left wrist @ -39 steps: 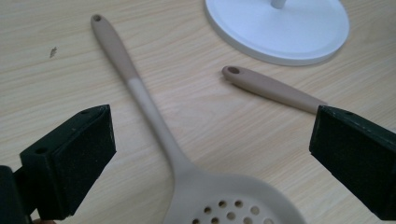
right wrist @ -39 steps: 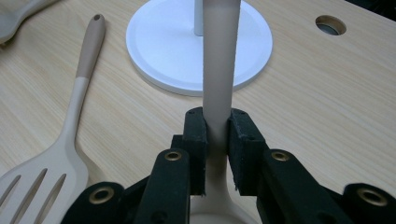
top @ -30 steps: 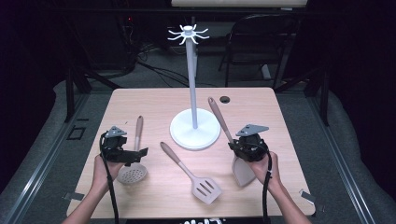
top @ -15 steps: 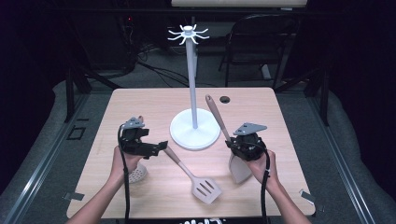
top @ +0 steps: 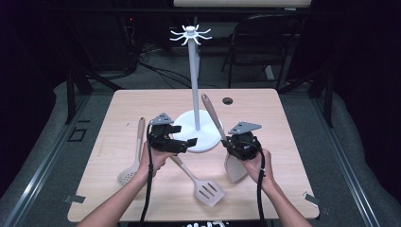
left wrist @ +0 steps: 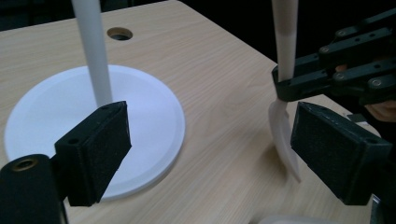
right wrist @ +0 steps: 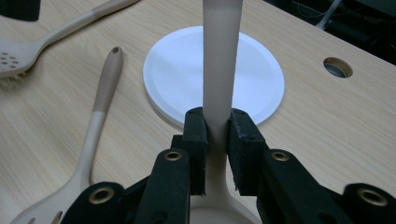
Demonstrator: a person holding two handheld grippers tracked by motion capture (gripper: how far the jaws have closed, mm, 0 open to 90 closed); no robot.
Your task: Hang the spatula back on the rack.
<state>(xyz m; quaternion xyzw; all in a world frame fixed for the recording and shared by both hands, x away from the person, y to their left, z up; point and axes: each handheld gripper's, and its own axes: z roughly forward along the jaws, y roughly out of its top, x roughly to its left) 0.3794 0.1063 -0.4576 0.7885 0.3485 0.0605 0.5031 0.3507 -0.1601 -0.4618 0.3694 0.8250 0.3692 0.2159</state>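
Observation:
A white stand (top: 193,85) with hooks on top rises from a round base (top: 206,139) at the table's middle. My right gripper (top: 228,142) is shut on the beige handle (right wrist: 219,60) of a solid turner (top: 235,168), which it holds tilted, its handle leaning over the base. My left gripper (top: 185,135) hovers at the base's left edge, facing the turner (left wrist: 285,126). Its pads (left wrist: 95,149) stand wide apart and have just been closing a little, with nothing between them. A slotted spatula (top: 208,191) lies in front of the base. A perforated spoon (top: 128,174) lies at the left.
A round cable hole (top: 228,100) sits in the tabletop behind the base. A dark chair (top: 265,42) stands beyond the far edge. Bare wood lies to the right of my right hand and along the front left.
My left gripper has moved right and slightly up, from beside the perforated spoon to the stand's base. The right gripper and its turner have stayed put.

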